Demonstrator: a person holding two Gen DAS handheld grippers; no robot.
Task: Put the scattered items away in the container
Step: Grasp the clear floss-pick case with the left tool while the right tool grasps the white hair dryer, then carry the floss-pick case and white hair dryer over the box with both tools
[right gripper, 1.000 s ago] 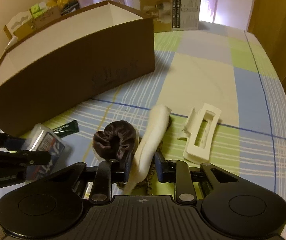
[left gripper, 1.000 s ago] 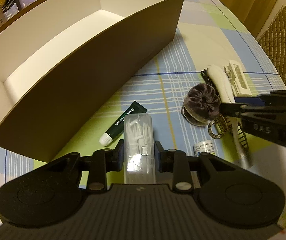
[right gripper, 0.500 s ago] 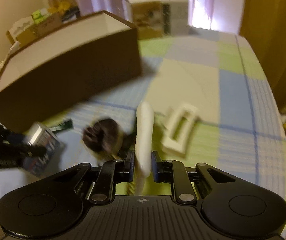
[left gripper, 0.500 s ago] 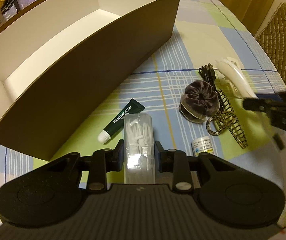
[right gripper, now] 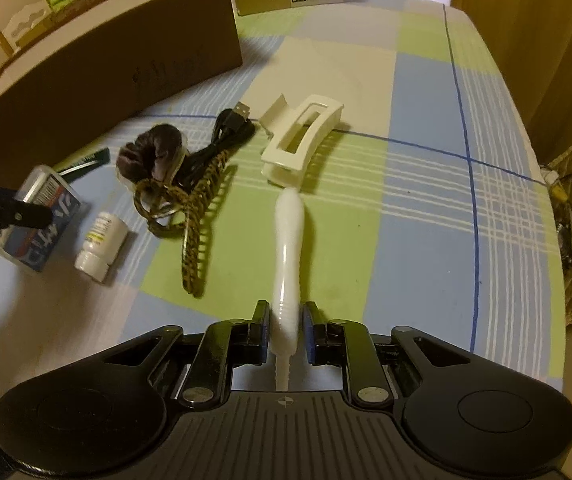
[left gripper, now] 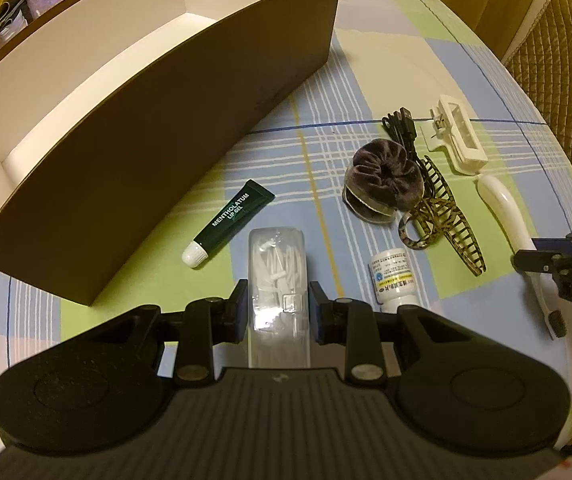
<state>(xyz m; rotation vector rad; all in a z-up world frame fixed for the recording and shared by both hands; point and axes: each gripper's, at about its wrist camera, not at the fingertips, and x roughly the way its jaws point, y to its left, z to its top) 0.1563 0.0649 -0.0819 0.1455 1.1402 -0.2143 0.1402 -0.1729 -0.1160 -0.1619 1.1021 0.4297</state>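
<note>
Left gripper (left gripper: 277,308) clamped on a clear plastic case of floss picks (left gripper: 278,280), held low over the checked tablecloth (left gripper: 365,60), just beside the long brown box (left gripper: 158,132), open on top with white inside walls. Right gripper (right gripper: 285,330) clamped on the thin end of a white curved handle (right gripper: 289,248), maybe a razor or brush, cannot tell which; thick end just before a white claw clip (right gripper: 299,142), contact not clear.

Still on the cloth: green lip gel tube (left gripper: 228,222), small white bottle (left gripper: 393,276), dark velvet scrunchie (left gripper: 385,176), tortoise claw clip (left gripper: 441,226), black USB cable (left gripper: 399,128), these last three touching in one pile.

Probably light, all of them. Case: stiff, smooth, likely slippery; better across the flat sides, as now. White handle: rigid, ribbed near the pads, good for grip, but long, may swing. Scrunchie: soft, easy anywhere. Claw clips: teeth likely fragile, better by the body. Cable: floppy, better by the bundle.
</note>
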